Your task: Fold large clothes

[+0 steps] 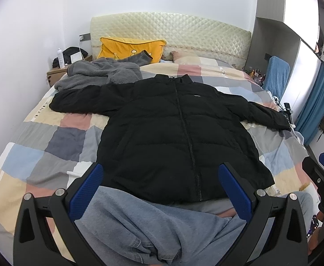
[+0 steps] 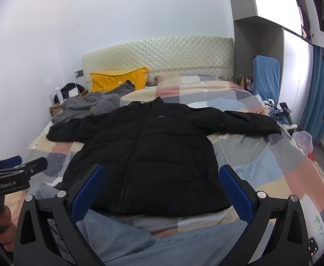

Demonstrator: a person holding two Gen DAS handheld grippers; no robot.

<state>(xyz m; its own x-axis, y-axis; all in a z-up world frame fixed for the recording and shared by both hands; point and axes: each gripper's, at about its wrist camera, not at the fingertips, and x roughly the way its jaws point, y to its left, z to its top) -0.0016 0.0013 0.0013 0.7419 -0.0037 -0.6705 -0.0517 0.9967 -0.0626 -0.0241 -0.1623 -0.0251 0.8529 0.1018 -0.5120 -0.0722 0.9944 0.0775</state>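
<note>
Black puffer jacket (image 1: 175,133): zipped, front up, sleeves spread toward both side edges of the bed (image 1: 51,137). Bulky, soft, probably slippery; grip at cuffs or hem. Left gripper (image 1: 159,190) and right gripper (image 2: 162,190) wide open, empty.

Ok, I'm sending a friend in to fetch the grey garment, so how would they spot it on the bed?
Start at the quilted cream headboard and the yellow pillow against it. Just in front of that pillow, near the bedside table, lies the grey fleece garment, crumpled in a heap. Unlike the black puffer jacket spread flat beside it, it is fuzzy, pale and bunched.
</note>
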